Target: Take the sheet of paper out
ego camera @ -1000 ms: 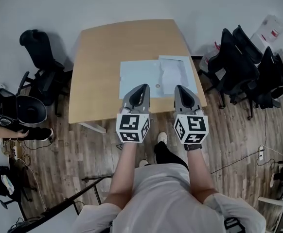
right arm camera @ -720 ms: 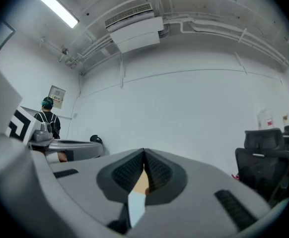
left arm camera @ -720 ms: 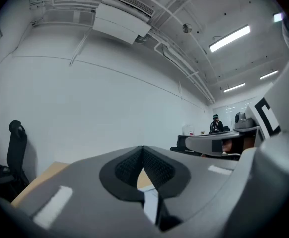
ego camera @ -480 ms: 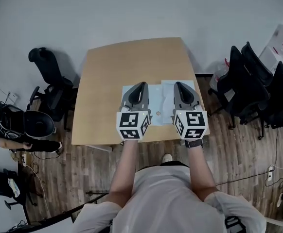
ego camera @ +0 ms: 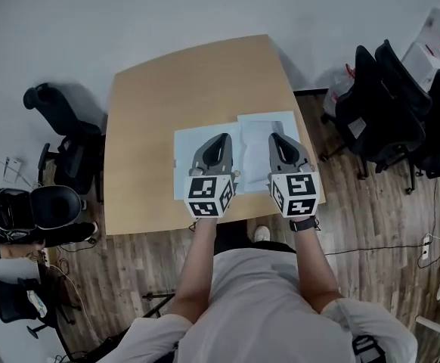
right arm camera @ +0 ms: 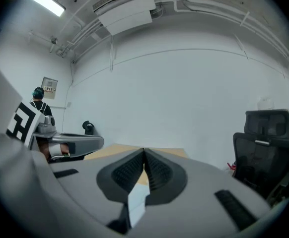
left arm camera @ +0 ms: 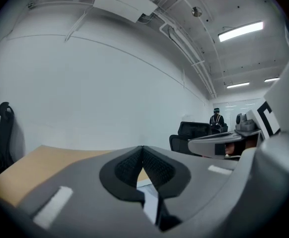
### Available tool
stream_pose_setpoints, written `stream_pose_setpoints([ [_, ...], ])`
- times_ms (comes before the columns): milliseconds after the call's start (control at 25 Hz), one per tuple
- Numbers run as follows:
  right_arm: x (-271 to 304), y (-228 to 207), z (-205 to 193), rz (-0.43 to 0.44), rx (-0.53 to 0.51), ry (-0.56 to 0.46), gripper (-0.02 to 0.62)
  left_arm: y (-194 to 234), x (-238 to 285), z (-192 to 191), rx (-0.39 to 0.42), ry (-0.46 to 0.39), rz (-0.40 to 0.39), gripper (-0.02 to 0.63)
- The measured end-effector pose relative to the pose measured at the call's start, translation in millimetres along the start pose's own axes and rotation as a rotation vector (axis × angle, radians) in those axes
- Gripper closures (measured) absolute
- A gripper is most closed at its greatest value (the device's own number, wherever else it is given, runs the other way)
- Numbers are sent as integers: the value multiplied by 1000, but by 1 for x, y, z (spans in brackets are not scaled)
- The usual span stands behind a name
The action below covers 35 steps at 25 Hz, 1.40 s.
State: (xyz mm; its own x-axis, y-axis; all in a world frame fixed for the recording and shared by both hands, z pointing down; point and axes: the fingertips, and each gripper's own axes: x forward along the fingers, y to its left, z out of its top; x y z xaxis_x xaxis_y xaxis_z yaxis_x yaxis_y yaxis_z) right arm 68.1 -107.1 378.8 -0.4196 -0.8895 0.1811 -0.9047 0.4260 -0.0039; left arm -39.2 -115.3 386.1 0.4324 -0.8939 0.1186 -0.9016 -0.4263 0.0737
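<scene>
Left gripper and right gripper both pinched shut, empty — hovering mid-frame over the papers. Come down closed and they'd probably just shove sheets around.

1. A plain white wall runs along the far side of the room.
2. The floor is brown wood planks, with cables trailing across it at the right.
3. A light wooden table with rounded corners stands near the wall.
4. Black office chairs cluster to its right, and another black chair stands at its left.
5. Strip lights glow on the ceiling, and a white air-conditioning unit hangs up there beside pipes.
</scene>
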Motion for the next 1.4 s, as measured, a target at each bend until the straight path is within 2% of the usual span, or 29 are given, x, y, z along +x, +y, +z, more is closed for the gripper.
stream_pose_setpoints([
  [200, 36, -24, -13, -17, 20, 35, 583, 14, 46, -8, -6, 24, -51, 597],
  [360, 55, -35, -15, -23, 33, 46, 583, 21, 63, -29, 28, 94, -70, 597],
  [640, 86, -31, -36, 5, 49, 113, 583, 34, 82, -64, -5, 189, -86, 597],
  [920, 101, -24, -69, 31, 67, 204, 583, 44, 87, -118, -51, 309, -91, 595],
  [1400, 118, -34, -114, 42, 92, 318, 583, 39, 110, -182, -106, 456, -134, 583],
])
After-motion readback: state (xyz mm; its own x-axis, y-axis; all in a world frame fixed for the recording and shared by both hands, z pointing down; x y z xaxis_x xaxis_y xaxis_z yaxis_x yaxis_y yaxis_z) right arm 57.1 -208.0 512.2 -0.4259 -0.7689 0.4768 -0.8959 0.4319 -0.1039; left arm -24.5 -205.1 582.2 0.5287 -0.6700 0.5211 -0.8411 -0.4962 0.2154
